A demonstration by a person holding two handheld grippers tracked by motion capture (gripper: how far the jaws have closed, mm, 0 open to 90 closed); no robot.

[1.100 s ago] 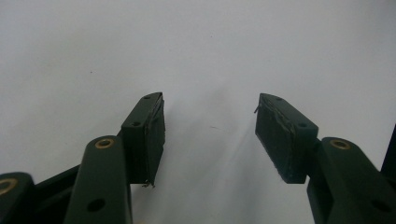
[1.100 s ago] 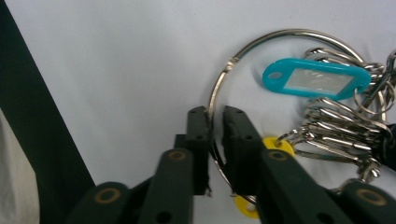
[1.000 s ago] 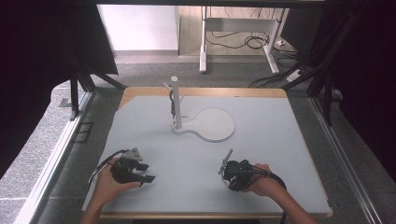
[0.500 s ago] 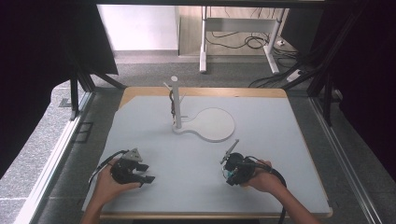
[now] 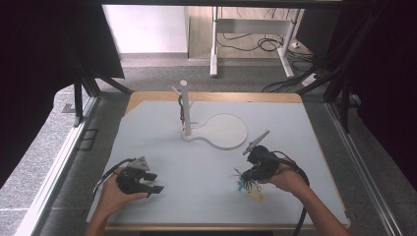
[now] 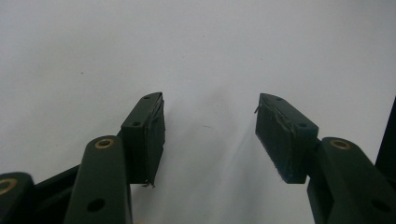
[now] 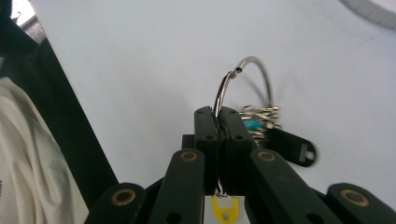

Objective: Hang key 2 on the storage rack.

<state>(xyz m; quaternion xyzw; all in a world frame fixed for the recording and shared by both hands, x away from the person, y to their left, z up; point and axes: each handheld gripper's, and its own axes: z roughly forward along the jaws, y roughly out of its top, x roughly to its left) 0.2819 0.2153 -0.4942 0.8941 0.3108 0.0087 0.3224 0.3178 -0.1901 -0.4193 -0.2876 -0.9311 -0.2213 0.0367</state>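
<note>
Black gripper [image 7: 217, 116] jaws — brass-ringed screws

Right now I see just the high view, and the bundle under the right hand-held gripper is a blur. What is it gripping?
Observer: The right hand-held gripper is shut on a thin silver metal key ring.
Operator: What hangs from it?
Observer: Small metal keys with a black plastic tag, a teal tag and a yellow tag.
Operator: And the left one?
Observer: The left hand-held gripper is open over the white table, nothing between its jaws.
</note>
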